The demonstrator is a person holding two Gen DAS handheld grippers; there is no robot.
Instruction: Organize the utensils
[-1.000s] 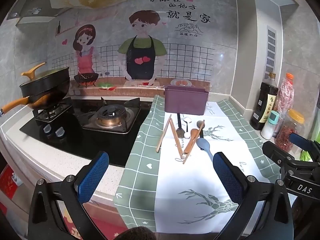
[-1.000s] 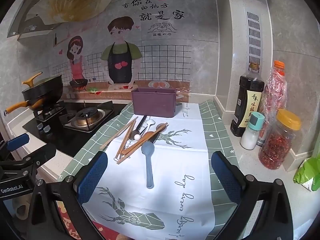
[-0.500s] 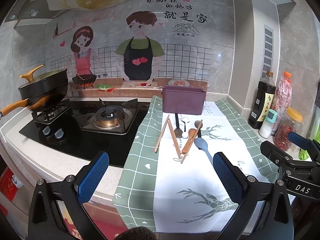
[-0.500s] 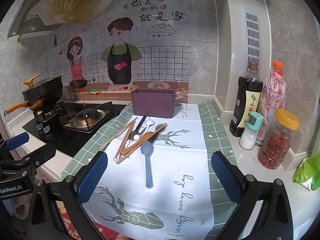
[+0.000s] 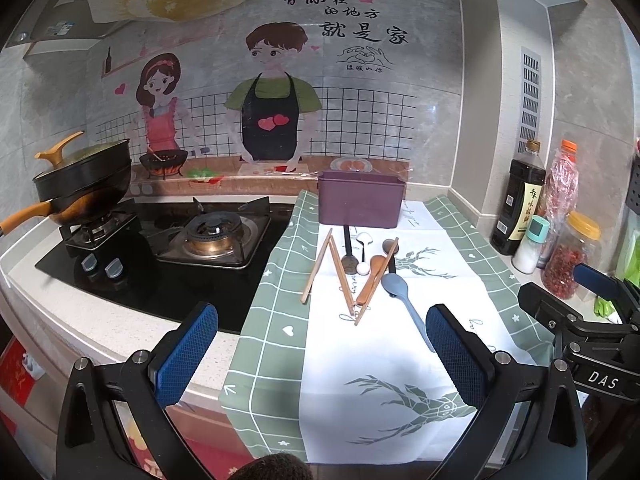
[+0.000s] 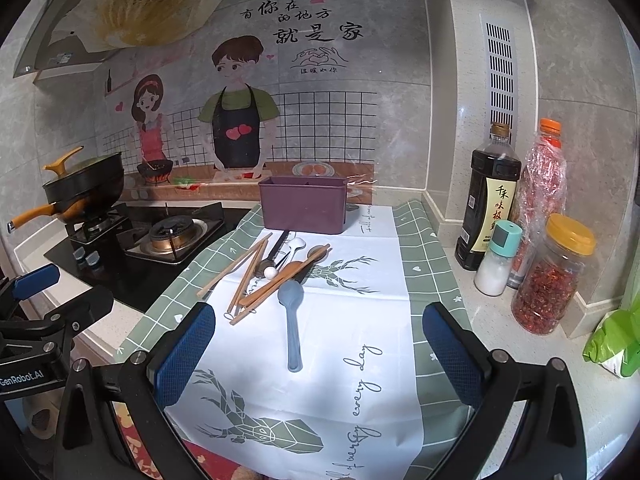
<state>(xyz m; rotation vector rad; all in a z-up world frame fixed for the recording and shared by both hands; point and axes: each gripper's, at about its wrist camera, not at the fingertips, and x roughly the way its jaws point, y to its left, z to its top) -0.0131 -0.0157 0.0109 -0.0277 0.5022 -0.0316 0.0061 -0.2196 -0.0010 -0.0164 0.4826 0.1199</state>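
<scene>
A heap of utensils lies on a green-and-white cloth [image 5: 276, 344]: wooden chopsticks [image 5: 340, 276] [image 6: 248, 276], a blue-grey spoon [image 5: 404, 300] [image 6: 292, 320], a wooden spoon [image 5: 374, 276], a white spoon [image 6: 296, 246] and dark spoons. A purple utensil box [image 5: 362, 202] [image 6: 304, 204] stands behind them. My left gripper [image 5: 320, 356] is open and empty, near the counter's front edge. My right gripper [image 6: 316, 356] is open and empty, just before the blue-grey spoon's handle.
A gas hob [image 5: 208, 236] with a black wok [image 5: 84, 184] is at the left. A soy sauce bottle [image 6: 488, 204], a salt shaker [image 6: 498, 258], a chilli jar [image 6: 552, 276] and a green bag [image 6: 616, 340] stand along the right wall.
Both grippers have drifted slightly; the scene sits a little differently in view. The utensils have not moved and both grippers stay open.
</scene>
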